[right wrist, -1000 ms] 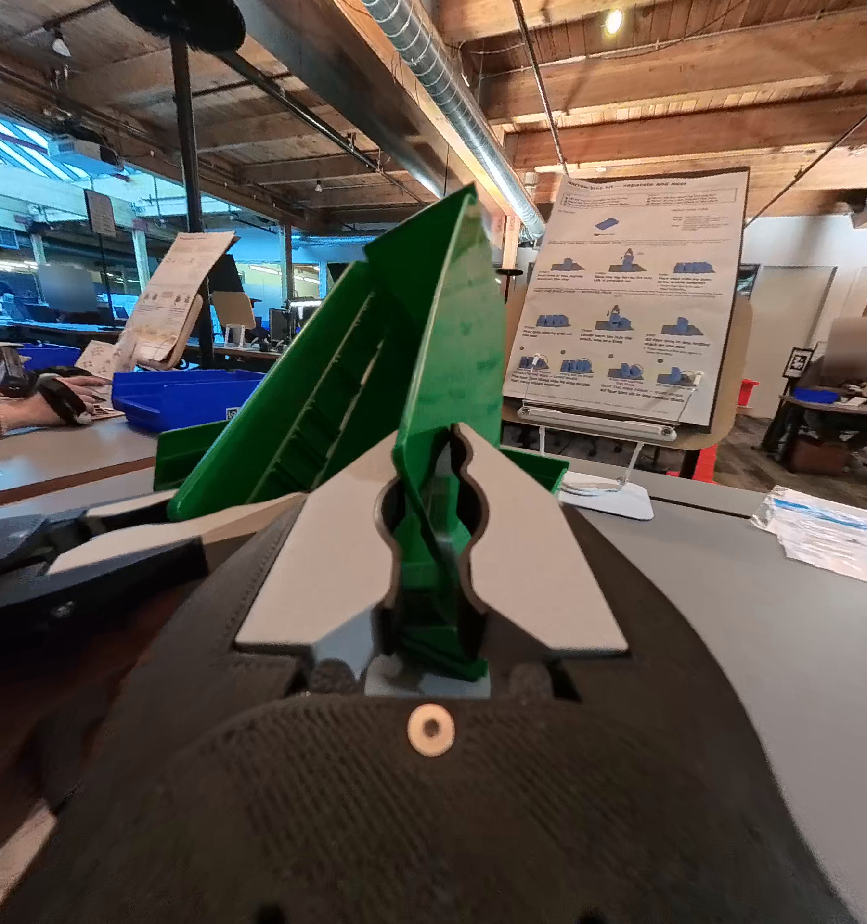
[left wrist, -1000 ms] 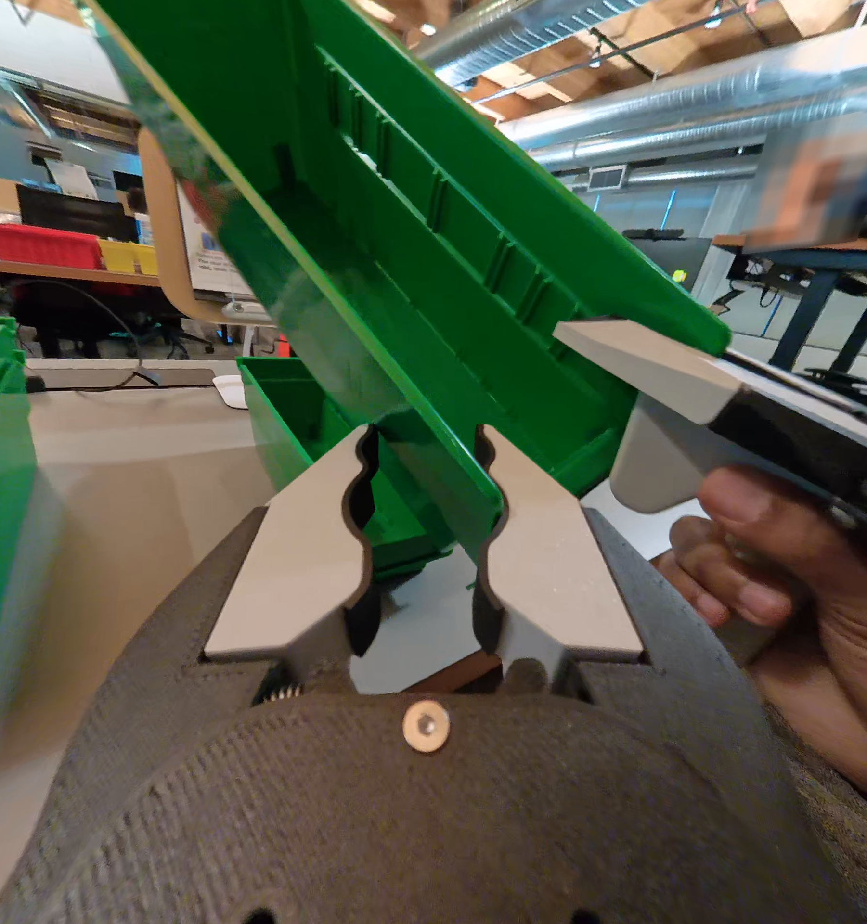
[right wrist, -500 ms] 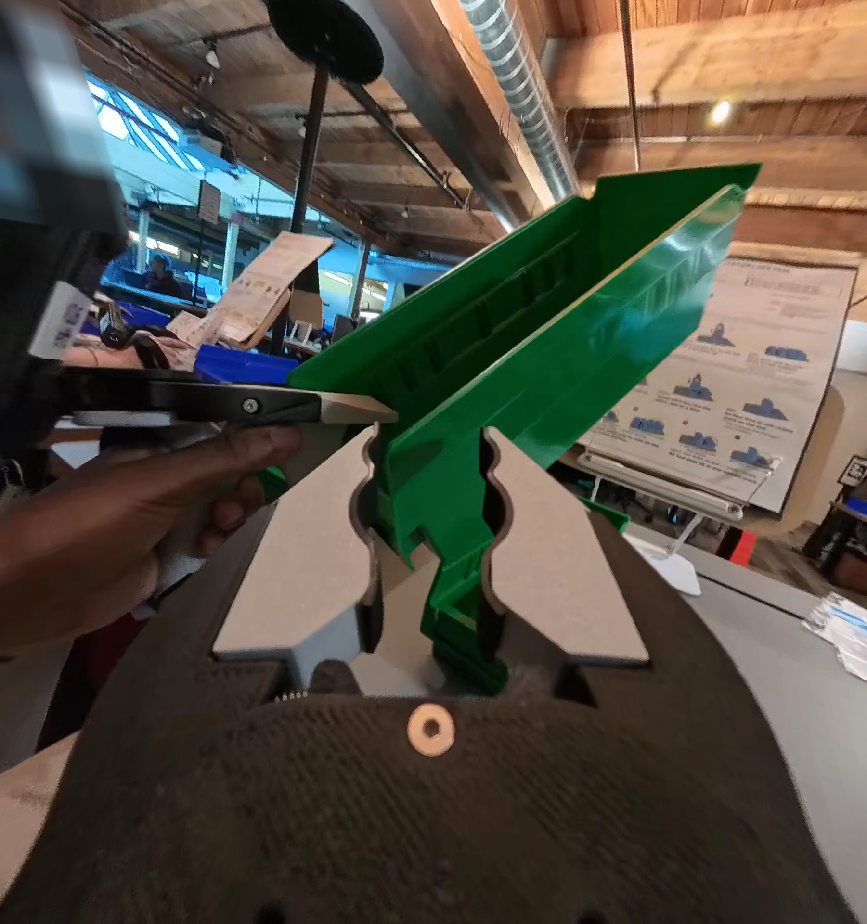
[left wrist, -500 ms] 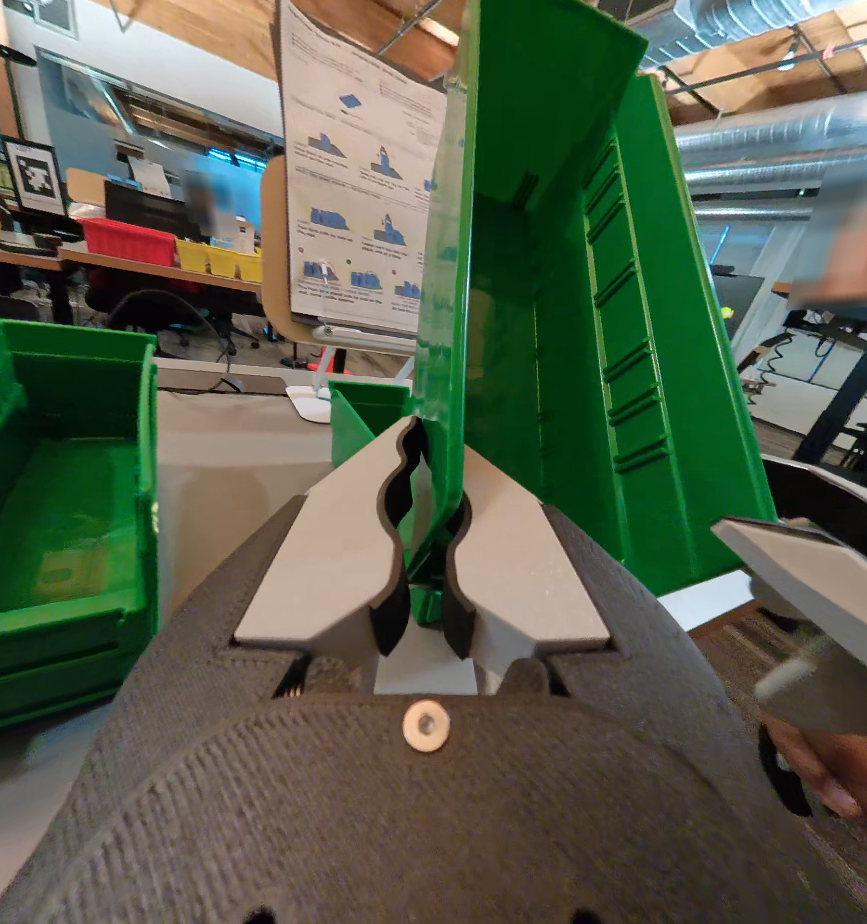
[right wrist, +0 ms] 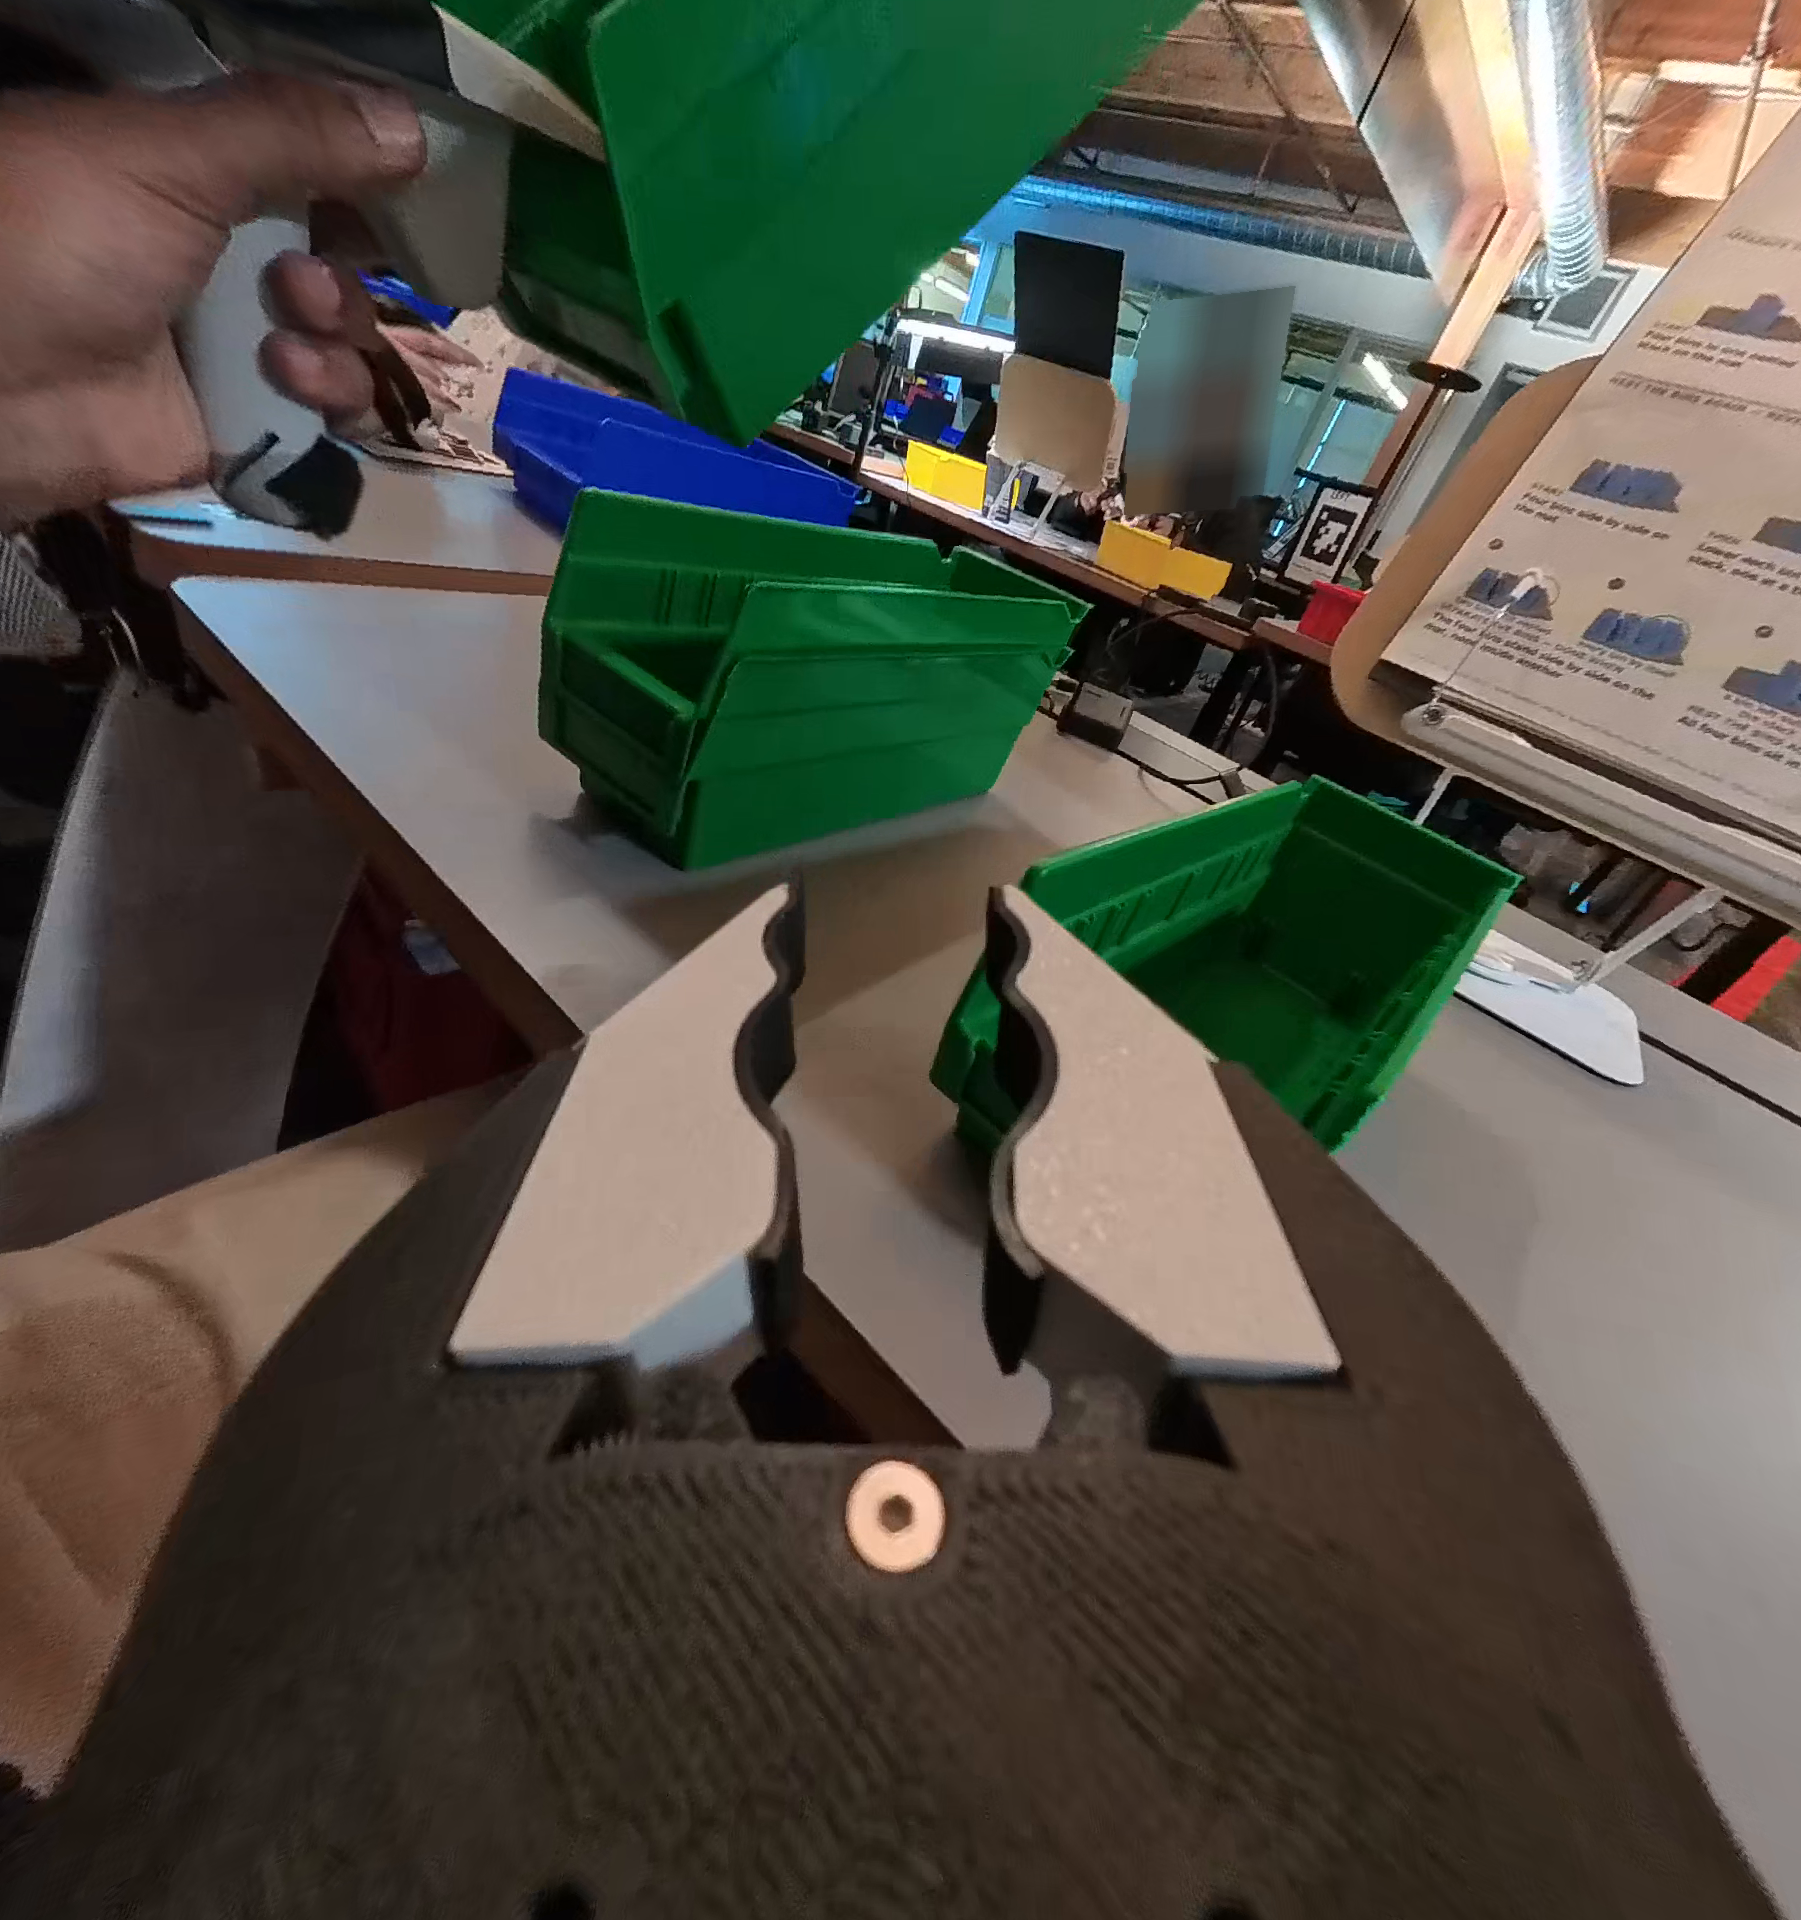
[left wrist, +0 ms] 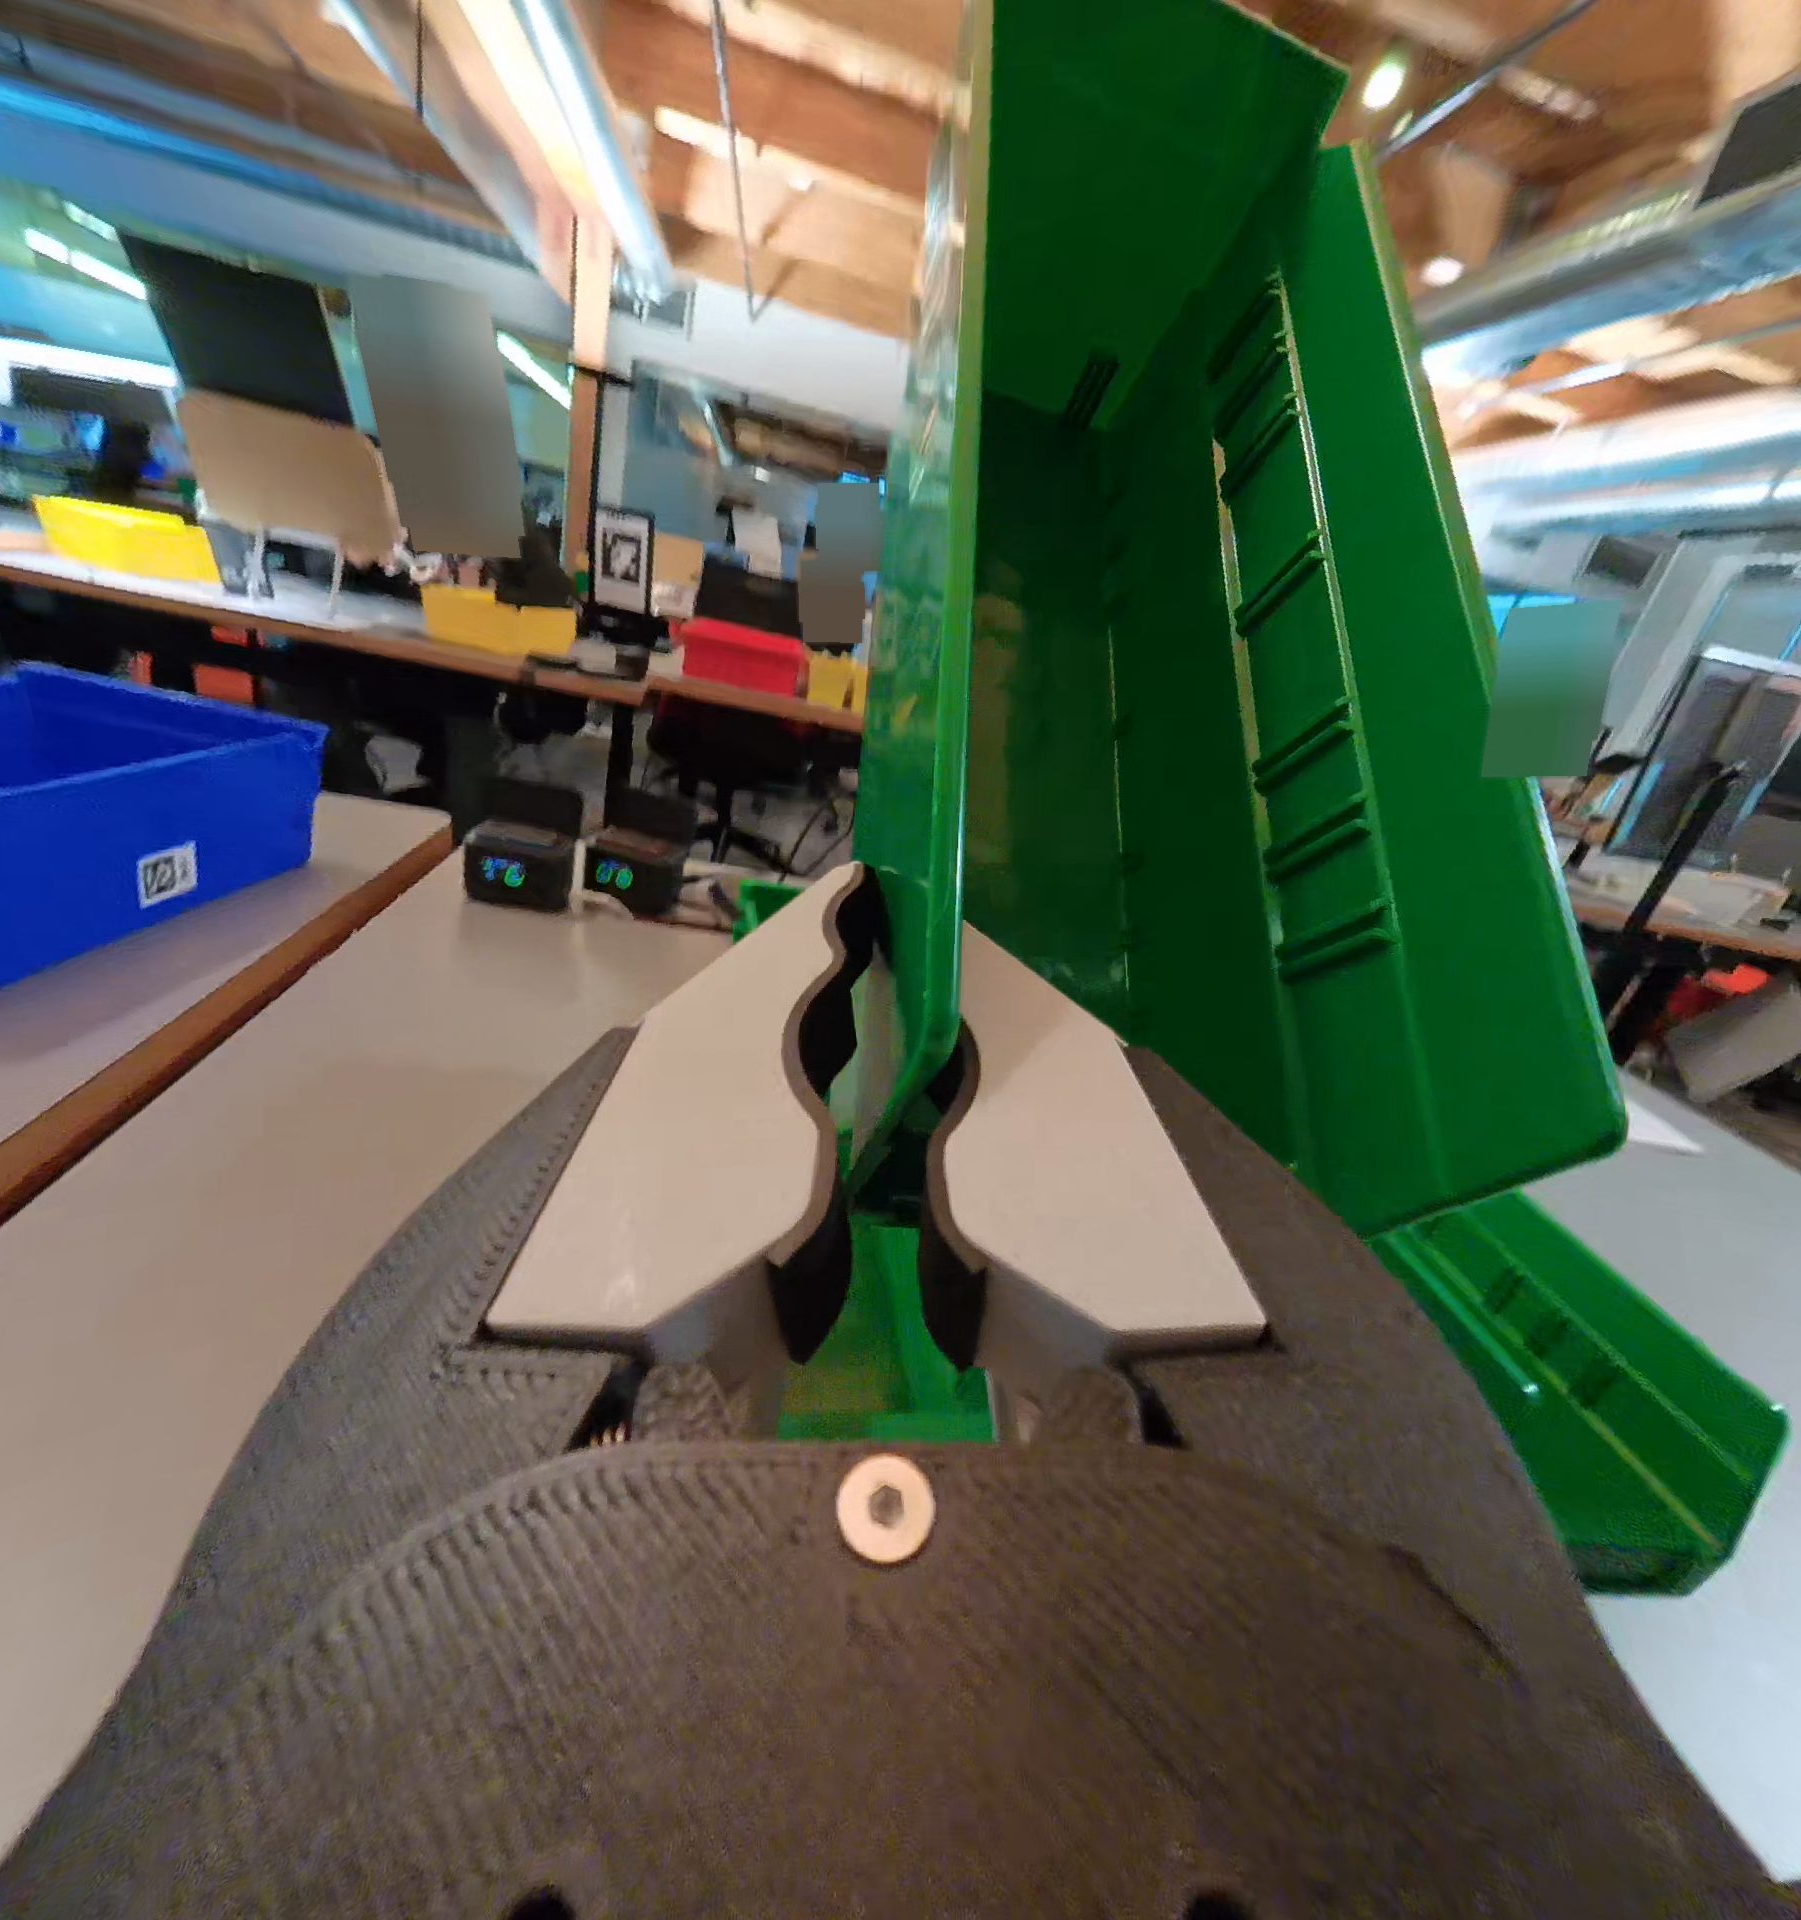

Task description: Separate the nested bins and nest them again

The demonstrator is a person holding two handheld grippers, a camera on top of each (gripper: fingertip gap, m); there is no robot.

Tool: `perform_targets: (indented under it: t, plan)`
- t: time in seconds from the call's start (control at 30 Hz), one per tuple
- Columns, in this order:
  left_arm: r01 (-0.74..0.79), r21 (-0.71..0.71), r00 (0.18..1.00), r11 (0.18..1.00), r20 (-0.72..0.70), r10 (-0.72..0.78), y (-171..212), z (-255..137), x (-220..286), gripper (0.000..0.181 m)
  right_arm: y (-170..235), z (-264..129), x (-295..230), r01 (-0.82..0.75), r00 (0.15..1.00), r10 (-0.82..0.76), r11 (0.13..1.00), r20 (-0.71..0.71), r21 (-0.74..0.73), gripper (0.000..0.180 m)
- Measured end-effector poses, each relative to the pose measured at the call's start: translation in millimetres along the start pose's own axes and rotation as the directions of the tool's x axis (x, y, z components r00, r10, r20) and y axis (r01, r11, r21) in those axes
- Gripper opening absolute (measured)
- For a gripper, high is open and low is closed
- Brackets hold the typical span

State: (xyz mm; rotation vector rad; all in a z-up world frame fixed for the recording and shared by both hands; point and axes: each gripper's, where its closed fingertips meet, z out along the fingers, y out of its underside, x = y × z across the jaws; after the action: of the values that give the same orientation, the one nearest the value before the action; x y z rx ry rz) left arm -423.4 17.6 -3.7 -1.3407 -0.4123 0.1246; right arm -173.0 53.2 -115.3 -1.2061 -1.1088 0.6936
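My left gripper [left wrist: 911,925] is shut on the side wall of a green bin [left wrist: 1291,727], holding it tilted up in the air. The right wrist view shows this bin at the top [right wrist: 823,156], with a hand [right wrist: 75,291] on the left gripper. My right gripper [right wrist: 896,904] is open and empty above the table's near edge. A nested stack of green bins [right wrist: 792,707] stands on the grey table [right wrist: 408,707]. A single green bin [right wrist: 1270,987] lies just right of my right gripper. Another green bin [left wrist: 1602,1403] lies under the held one.
A blue bin [left wrist: 96,810] sits on the neighbouring table at the left, with more blue bins [right wrist: 647,468] behind the stack. An instruction board on a stand [right wrist: 1654,520] is at the right. Two small black devices [left wrist: 563,873] sit at the table's far edge.
My right gripper has let go of the green bin, opened and dropped away toward the table. My left gripper alone now holds the bin and has swung it left.
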Motion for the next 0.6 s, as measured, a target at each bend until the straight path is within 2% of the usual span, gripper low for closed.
perform_targets:
  t: [0.17, 0.6]
  plan:
    - [0.022, -0.193, 1.0, 0.981, -0.004, -0.023, 36, 12, -22, 0.002, 7, 4, -6, 0.004, 1.0, -0.004, 1.0, 0.026, -0.028, 0.033]
    - [-0.032, -0.231, 0.999, 0.972, -0.019, 0.029, 46, 20, -9, 0.002, 13, 5, -2, -0.13, 0.99, 0.132, 0.99, 0.049, -0.052, 0.032]
